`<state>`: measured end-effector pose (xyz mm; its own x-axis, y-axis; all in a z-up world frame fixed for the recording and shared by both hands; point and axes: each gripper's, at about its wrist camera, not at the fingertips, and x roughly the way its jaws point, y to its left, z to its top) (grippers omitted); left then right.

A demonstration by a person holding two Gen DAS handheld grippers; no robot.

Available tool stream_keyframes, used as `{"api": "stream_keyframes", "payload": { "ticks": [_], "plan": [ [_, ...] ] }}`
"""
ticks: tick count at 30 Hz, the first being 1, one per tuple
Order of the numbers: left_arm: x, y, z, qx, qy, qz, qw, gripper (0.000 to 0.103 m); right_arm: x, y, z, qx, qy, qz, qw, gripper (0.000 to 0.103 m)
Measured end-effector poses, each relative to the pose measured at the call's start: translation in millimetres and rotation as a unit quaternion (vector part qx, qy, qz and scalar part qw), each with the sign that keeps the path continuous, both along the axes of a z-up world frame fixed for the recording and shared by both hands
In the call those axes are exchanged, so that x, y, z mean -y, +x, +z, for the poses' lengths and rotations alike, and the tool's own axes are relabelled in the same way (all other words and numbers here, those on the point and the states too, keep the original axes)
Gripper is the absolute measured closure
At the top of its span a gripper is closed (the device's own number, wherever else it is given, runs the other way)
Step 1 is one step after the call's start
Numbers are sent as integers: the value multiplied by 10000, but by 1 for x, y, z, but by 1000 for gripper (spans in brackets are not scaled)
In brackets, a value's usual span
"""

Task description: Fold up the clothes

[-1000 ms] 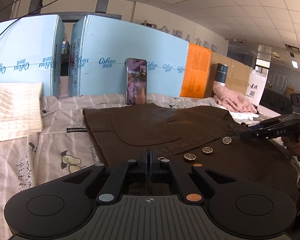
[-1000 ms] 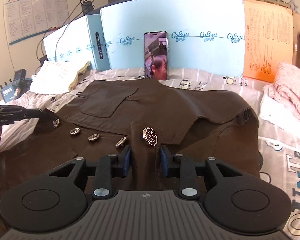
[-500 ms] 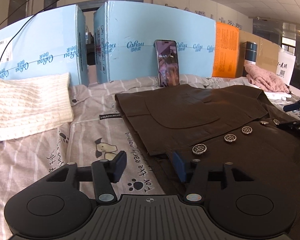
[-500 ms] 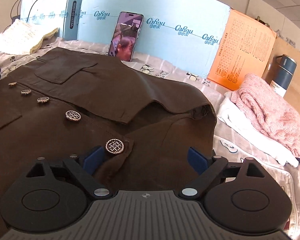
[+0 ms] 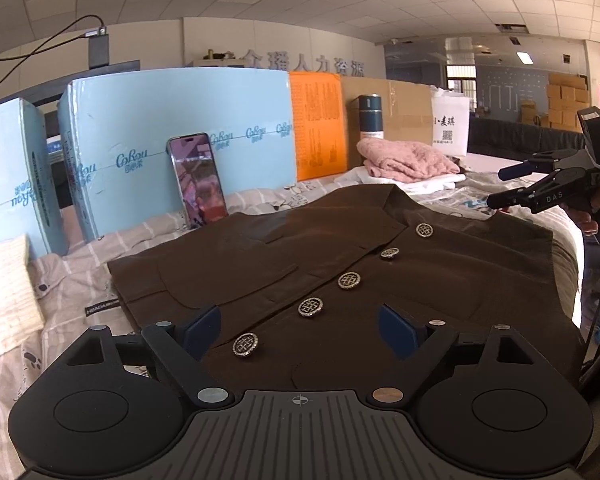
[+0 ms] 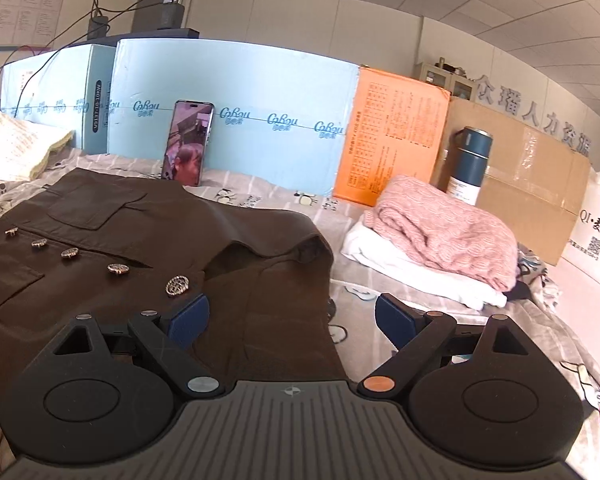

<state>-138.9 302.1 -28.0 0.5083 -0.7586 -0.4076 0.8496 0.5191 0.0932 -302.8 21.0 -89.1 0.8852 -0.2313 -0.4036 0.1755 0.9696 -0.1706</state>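
Note:
A brown vest (image 5: 284, 264) with a row of metal buttons (image 5: 349, 280) lies flat on the patterned bedsheet (image 5: 72, 292). It also shows in the right wrist view (image 6: 100, 236). My left gripper (image 5: 300, 330) is open and empty, held above the vest's near hem. My right gripper (image 6: 290, 316) is open and empty above the vest's collar end. The right gripper also shows in the left wrist view (image 5: 504, 188), raised above the vest's far right side.
A phone (image 5: 198, 180) leans on light blue foam boards (image 5: 172, 128) at the back. A folded pink sweater (image 6: 440, 232) on white cloth, a blue flask (image 6: 470, 170), an orange board and cardboard stand at the right. A cream knit (image 6: 16, 148) lies at the left.
Both grippers let go of the vest and opened wide. They lifted and drew back from the cloth. The vest now lies flat.

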Motion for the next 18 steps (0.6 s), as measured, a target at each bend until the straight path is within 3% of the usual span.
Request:
{"api": "stream_keyframes", "payload": {
  "ticks": [4,7,13,18],
  "plan": [
    [12,-6,-9,38,385,-229,9990,11,1,-32,-6,-201,-155,-236,9994,12],
    [19,-8,-18,91,785,-164,9967,11,-3,-49,-10,-413,-274,-121,9987,10],
    [18,-8,-23,207,1039,63,9944,6,-12,-70,-16,-830,-613,208,9944,7],
    [8,-14,-13,416,913,233,9947,6,-7,-74,-22,-1191,-901,107,9887,7]
  ]
}}
